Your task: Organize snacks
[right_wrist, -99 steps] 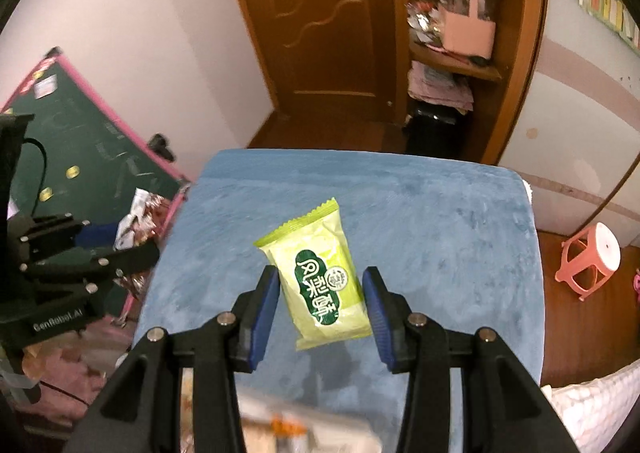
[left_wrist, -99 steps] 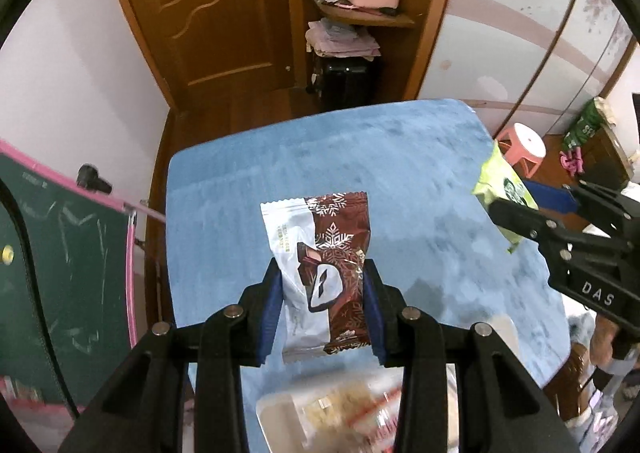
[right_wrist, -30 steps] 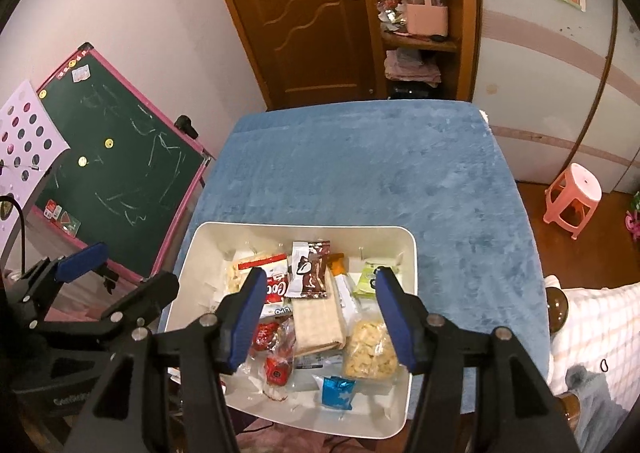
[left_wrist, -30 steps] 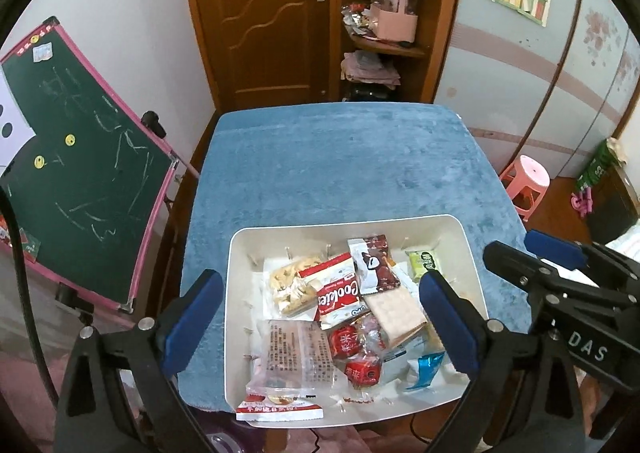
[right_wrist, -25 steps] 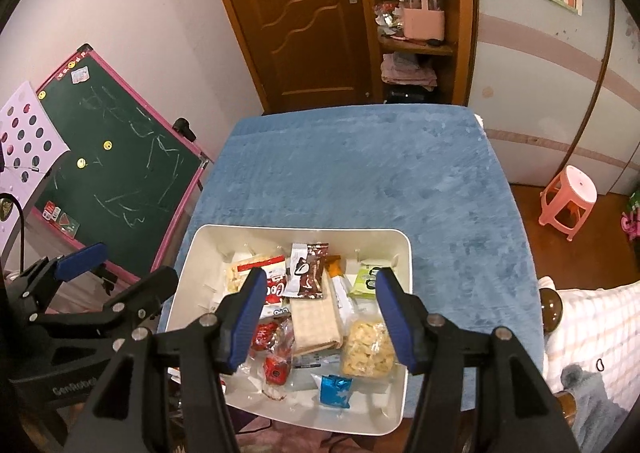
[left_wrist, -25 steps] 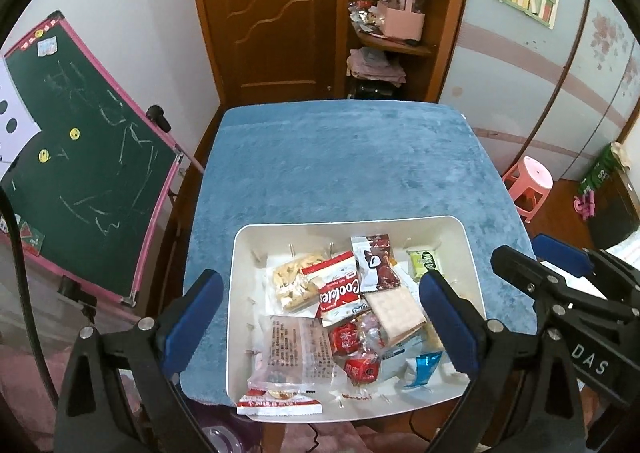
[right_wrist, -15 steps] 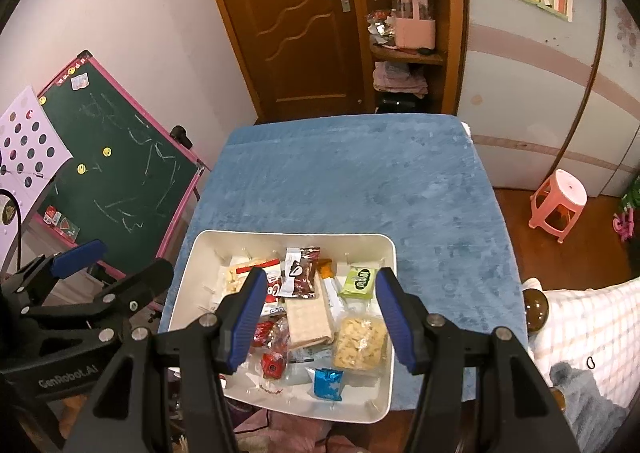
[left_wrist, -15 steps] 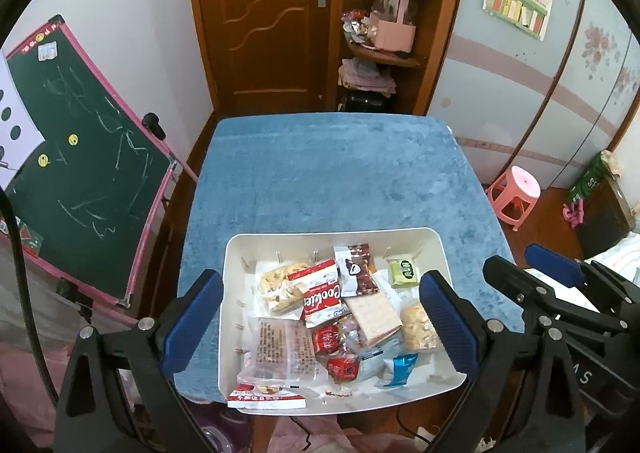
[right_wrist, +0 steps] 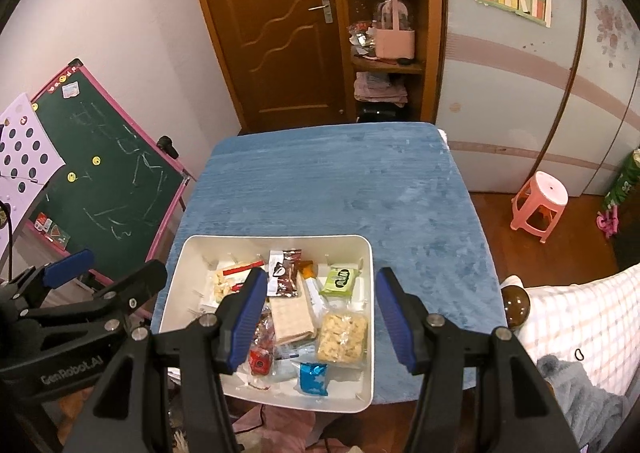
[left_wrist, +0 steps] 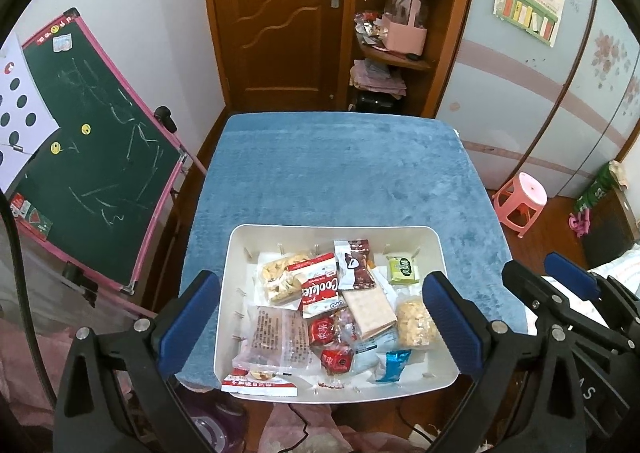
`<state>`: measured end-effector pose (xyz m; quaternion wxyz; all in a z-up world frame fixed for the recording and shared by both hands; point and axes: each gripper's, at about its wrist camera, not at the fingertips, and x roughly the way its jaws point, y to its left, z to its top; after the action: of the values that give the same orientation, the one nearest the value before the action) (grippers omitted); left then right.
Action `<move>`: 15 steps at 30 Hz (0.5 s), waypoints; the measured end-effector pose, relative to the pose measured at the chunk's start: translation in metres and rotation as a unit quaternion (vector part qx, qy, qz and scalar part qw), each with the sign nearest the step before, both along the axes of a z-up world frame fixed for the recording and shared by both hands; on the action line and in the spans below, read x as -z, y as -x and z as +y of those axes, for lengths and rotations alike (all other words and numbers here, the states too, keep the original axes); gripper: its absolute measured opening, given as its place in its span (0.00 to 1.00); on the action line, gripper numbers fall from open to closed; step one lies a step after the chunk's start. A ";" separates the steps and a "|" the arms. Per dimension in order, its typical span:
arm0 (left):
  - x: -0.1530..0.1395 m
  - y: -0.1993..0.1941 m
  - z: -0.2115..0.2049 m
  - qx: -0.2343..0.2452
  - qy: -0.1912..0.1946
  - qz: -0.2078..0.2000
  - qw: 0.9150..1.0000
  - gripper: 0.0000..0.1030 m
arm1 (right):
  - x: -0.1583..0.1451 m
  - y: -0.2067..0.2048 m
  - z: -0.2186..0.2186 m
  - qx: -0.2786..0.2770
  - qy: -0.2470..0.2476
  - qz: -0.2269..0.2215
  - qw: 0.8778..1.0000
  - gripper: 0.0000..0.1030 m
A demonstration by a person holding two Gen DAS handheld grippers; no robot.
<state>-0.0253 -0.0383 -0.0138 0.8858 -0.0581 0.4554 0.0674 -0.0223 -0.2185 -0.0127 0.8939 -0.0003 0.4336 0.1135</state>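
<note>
Left wrist view: my left hand-held gripper [left_wrist: 320, 313] hangs spread wide, empty. My right hand-held gripper [right_wrist: 320, 317] is parted too, holding nothing. Crinkly snack packets [left_wrist: 320, 289] fill the smooth white rounded bin [left_wrist: 336, 231] on the plush blue worktop [left_wrist: 340, 169].

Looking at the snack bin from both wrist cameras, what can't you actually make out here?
- Lower layer of snacks in the white bin: both views, buried under the top packets.
- Red round packets: right wrist view, partly behind the right hand-held gripper's left finger.
- Small print on the clear packet: left wrist view, too small to read.
- Floor under the blue-covered table: both views, hidden by the tabletop.
</note>
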 end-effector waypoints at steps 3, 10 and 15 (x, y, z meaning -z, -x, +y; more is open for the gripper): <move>0.000 0.001 -0.003 0.000 -0.003 0.000 1.000 0.98 | 0.000 0.000 -0.003 0.004 0.003 0.000 1.000 0.56; 0.000 0.001 -0.005 0.000 -0.006 -0.001 1.000 0.98 | -0.001 0.002 -0.005 0.011 0.007 -0.004 1.000 0.56; 0.000 0.000 -0.006 -0.002 -0.008 0.001 1.000 0.98 | 0.001 0.002 -0.005 0.012 0.008 -0.002 1.000 0.56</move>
<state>-0.0256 -0.0439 -0.0142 0.8856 -0.0516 0.4558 0.0725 -0.0240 -0.2235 -0.0133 0.8960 -0.0028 0.4328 0.0994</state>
